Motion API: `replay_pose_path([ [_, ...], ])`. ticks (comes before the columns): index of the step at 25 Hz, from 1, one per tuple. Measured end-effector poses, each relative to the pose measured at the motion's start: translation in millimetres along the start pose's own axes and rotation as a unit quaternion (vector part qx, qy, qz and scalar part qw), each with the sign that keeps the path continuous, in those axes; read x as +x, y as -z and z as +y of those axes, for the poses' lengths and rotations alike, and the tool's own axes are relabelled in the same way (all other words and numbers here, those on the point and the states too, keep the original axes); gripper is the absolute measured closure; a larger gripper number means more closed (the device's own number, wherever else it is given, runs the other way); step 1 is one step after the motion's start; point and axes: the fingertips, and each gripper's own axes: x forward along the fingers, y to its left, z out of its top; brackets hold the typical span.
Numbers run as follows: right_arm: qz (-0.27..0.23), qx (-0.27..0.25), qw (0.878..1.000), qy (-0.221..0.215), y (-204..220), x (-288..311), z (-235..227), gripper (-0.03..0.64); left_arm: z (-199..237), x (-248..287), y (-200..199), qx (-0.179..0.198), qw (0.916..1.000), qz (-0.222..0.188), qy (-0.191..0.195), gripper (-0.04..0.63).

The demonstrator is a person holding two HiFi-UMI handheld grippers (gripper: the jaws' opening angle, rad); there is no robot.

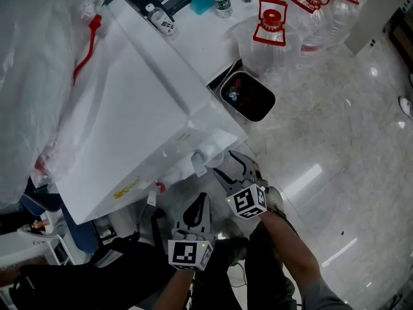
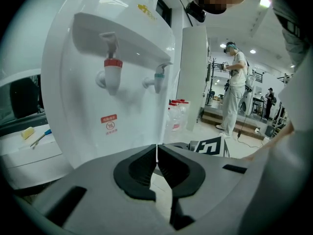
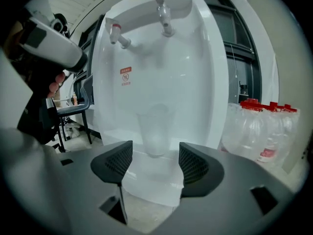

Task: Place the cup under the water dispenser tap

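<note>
— White dispenser (image 1: 129,108) is filling the head view; what is happening at its front?
— Right tongs (image 1: 233,165) are aiming under its front ledge, left tongs (image 1: 200,202) hanging just beside
— Left gripper view?
— Left tongs are sitting clenched on nothing, facing the red tap (image 2: 112,75)
— Right gripper view?
— Clear cup (image 3: 155,130) is standing on the tray (image 3: 151,177) beneath the other tap (image 3: 164,14); right tongs are gaping, released, pads touching nothing. Placement is looking done, only withdrawing is remaining
</note>
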Motion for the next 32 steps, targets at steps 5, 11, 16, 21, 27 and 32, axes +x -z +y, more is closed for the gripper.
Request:
replay_pose_path([
  [5,0.013,0.023,1.000,0.005,-7.6,-30.5,5.0,0.339,-6.3,-13.3,-18.6,0.000,1.0000,0.002,0.002,0.581],
  [11,0.014,0.043,0.999,0.004,-35.6,-62.2,9.2,0.375,-18.0,-26.0,-51.8,0.017,0.9997,-0.015,0.012,0.581],
  [16,-0.001,0.054,0.999,0.010,-91.4,-98.0,9.7,0.491,-24.5,-49.9,-94.3,0.008,0.9998,-0.019,0.002,0.581],
  [21,-0.021,0.097,0.995,0.014,-154.7,-145.6,6.8,0.540,-40.2,-83.4,-146.0,0.009,0.9994,-0.032,-0.003,0.581],
  [27,-0.039,0.133,0.990,0.019,-231.2,-201.5,2.3,0.565,-56.9,-122.4,-207.8,0.006,0.9989,-0.046,-0.008,0.581],
  [32,-0.059,0.140,0.988,0.019,-293.9,-240.6,2.7,0.571,-69.4,-149.2,-251.5,0.004,0.9971,-0.074,-0.013,0.581],
])
